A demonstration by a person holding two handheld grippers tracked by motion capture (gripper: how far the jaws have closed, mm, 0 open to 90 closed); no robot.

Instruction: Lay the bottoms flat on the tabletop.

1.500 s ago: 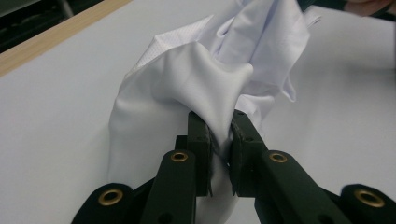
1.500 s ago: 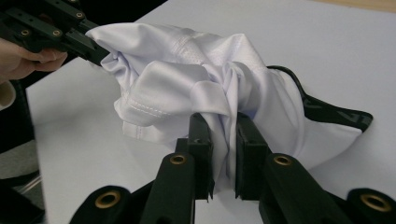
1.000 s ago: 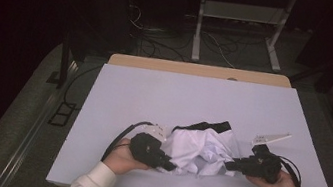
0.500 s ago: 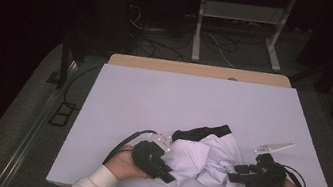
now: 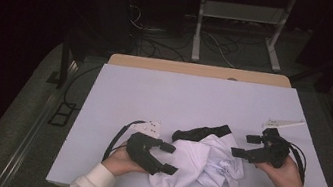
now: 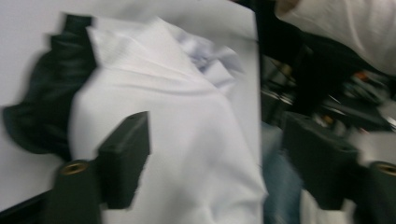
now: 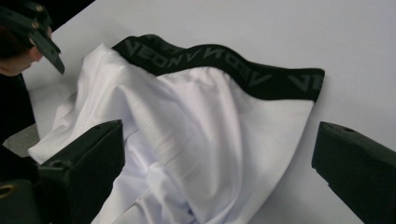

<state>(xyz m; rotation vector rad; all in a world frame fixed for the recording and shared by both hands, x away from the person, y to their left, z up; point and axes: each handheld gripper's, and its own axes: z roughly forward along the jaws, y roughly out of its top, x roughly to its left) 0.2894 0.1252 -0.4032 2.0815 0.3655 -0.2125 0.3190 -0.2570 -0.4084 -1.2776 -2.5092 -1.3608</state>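
Both tools stood spread and empty, the left tool (image 5: 168, 158) at the near-left edge of the white garment (image 5: 203, 167), the right tool (image 5: 246, 145) just beside its right side. Crumpled near the bench's (image 5: 179, 95) front edge, the garment looked light and limp, best pinched at its firmer black waistband (image 7: 219, 63). Since half a second earlier, both tools had opened and drawn back slightly.

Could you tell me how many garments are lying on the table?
1: a crumpled white garment with a black waistband at the table's near edge, between the left tool and right tool. Folds might hide another.

High view dim w/ dark surroundings; left gripper view motion-blurred, right gripper view fairly sharp.
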